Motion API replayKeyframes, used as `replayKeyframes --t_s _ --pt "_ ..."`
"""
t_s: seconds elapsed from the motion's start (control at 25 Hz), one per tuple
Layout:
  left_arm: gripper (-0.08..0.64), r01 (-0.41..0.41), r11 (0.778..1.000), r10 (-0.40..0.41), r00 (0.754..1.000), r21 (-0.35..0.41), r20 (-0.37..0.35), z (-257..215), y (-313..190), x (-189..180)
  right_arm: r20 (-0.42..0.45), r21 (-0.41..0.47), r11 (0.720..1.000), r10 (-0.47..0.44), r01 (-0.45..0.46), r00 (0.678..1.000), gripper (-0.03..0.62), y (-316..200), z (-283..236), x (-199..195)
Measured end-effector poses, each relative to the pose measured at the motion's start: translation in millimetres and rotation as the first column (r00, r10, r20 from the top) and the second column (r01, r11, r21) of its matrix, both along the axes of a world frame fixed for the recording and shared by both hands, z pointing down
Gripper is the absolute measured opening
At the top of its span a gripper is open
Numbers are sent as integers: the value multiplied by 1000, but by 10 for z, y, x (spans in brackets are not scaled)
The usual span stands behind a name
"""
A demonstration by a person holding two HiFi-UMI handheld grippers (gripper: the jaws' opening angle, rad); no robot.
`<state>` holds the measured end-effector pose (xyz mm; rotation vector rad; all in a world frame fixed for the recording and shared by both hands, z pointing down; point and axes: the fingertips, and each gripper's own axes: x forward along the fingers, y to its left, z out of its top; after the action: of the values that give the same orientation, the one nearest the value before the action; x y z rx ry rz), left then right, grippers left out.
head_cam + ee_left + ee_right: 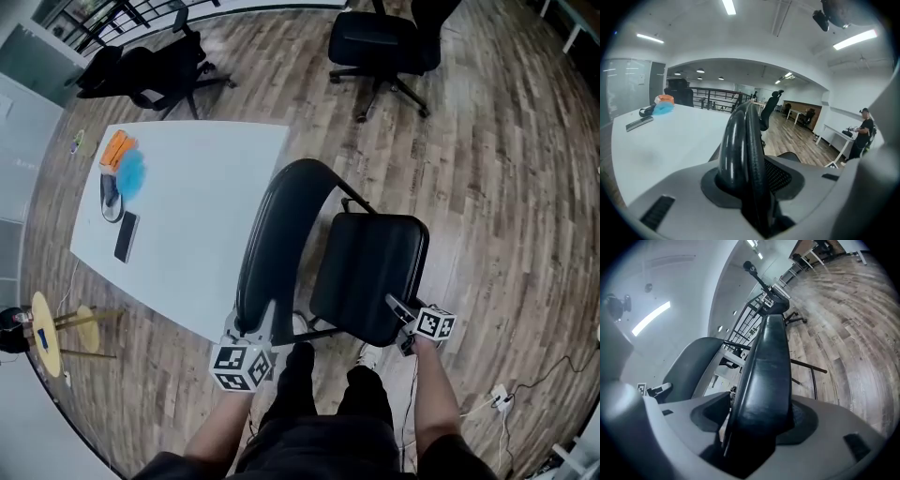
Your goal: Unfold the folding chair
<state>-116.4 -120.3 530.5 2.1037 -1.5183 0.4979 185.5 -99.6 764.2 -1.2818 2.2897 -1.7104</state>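
Note:
The black folding chair stands beside the white table with its curved backrest (277,234) upright and its padded seat (370,267) swung out to the right. My left gripper (251,328) grips the lower edge of the backrest; in the left gripper view the glossy backrest (740,140) fills the slot of that gripper (757,197). My right gripper (394,305) is at the near edge of the seat. In the right gripper view the seat edge (771,362) sits between the pads of the right gripper (759,427), which close on it.
The white table (206,206) at the left carries a phone (125,236) and orange and blue items (122,159). Two office chairs (380,47) (150,70) stand farther off on the wood floor. A small stool (47,333) is at the far left. A person (862,136) stands in the distance.

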Motion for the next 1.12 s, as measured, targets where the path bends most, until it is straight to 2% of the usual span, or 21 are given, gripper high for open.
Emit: replayKeyframes --t_s 0.4,0.6,0.96,1.12 --pt "133 24 1000 -24 1000 -13 -14 335 42 172 28 -41 999 -12 14 1000 296 202 630 644" --pt "133 19 1000 -21 999 -24 -48 566 29 214 125 -120 993 5 10 992 296 279 948 895" --pt "135 22 1000 -24 996 -21 -87 941 17 307 114 -169 986 22 -2 993 298 389 1556 1327" --pt "137 20 999 -23 994 -30 -106 1092 15 347 139 -207 978 32 -3 990 298 461 1780 1470"
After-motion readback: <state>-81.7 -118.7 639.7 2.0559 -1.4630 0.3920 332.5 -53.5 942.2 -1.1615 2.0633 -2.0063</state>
